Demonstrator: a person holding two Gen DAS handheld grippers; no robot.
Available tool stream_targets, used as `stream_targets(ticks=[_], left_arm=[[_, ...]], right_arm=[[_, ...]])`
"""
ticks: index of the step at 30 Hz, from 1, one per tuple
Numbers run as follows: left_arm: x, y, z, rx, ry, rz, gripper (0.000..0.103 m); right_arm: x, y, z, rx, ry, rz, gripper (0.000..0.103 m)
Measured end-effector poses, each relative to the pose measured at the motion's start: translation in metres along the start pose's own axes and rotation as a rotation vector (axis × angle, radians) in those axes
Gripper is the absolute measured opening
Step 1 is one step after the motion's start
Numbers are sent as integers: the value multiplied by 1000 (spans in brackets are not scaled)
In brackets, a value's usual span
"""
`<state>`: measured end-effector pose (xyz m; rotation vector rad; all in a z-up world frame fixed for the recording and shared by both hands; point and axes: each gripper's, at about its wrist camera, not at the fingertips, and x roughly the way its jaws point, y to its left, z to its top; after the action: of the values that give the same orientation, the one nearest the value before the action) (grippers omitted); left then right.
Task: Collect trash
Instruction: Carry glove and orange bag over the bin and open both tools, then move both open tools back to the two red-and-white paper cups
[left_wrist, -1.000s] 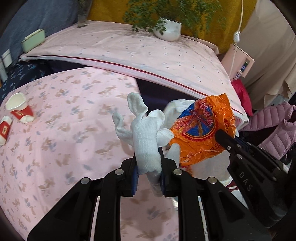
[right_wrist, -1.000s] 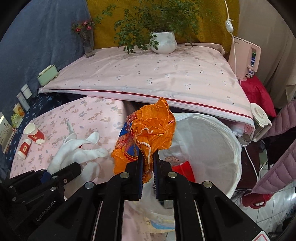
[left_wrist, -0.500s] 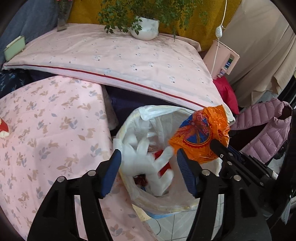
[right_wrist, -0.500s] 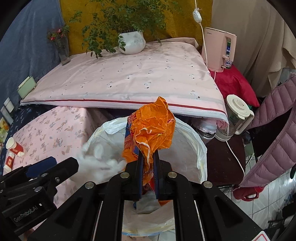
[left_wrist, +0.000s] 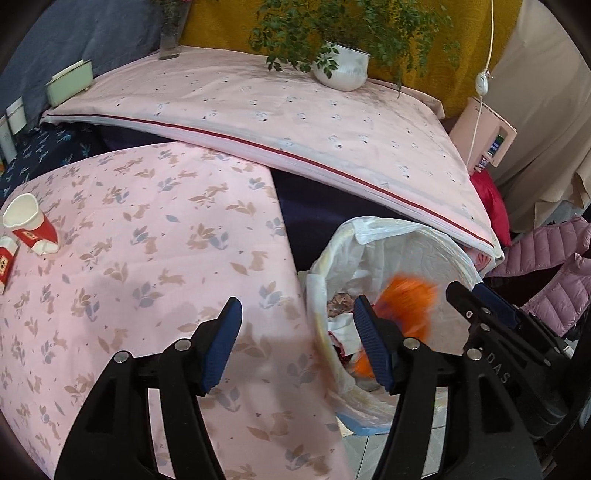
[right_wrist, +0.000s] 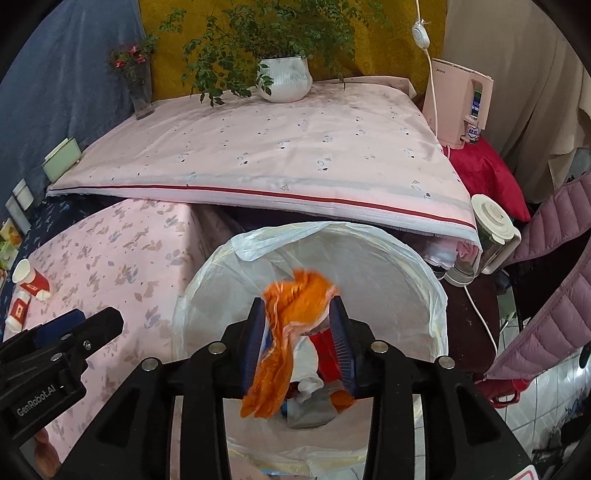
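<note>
Falling now between the parting jaws of the right gripper (right_wrist: 298, 334), the orange wrapper (right_wrist: 291, 328) is blurred over the mouth of the trash bin (right_wrist: 413, 266); a second ago those jaws pinched it tight above the rim. They are opening at this moment, and whether the left pad touches the foil I cannot tell. The left gripper (left_wrist: 297, 341) stands wide with nothing between its pads; the white glove it clamped a second ago has gone, and it hangs over the edge of the pink floral tablecloth (left_wrist: 147, 229) beside the bin.

Readable writing: "GenRobot.AI" on the left gripper's body in the right wrist view, "DAS" on the right gripper's body in the left wrist view. The pink appliance (right_wrist: 461, 103) bears a small brand name too fine to read.

The bin, lined with a white plastic bag, holds red, white and grey scraps at the bottom. On the tablecloth a red-and-white paper cup (left_wrist: 31, 230) lies tipped, with a small red carton (left_wrist: 5, 264) just beside it.
</note>
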<state>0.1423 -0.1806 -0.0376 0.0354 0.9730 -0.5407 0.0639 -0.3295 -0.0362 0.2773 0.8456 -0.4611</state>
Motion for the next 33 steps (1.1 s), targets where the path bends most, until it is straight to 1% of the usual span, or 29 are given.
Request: stream_targets(ticks=[7,11,16,18,27,33], left_arm=[[-7,18,-3,-29,-8,17,60],[-12,32,-6,-45,-16,33,60],[-19,56,-10,-81,-22,54,63],[-22,66,-11,-98,-23,63,63],[-33,112,-18,-156,-27,100,63],[-42,145,-20,-192,-35,126,63]], right_arm=[[-9,19,1,-25,-8,19,38],[-13,36,-2,-53,-11,33,45],[-16,62,-6,-87,-6,59,47],[-17,72,-8,-98,-9,65,51],[-19,123,-16,-167,3,106,52],[-21,156,-20,-205,12,128,54]])
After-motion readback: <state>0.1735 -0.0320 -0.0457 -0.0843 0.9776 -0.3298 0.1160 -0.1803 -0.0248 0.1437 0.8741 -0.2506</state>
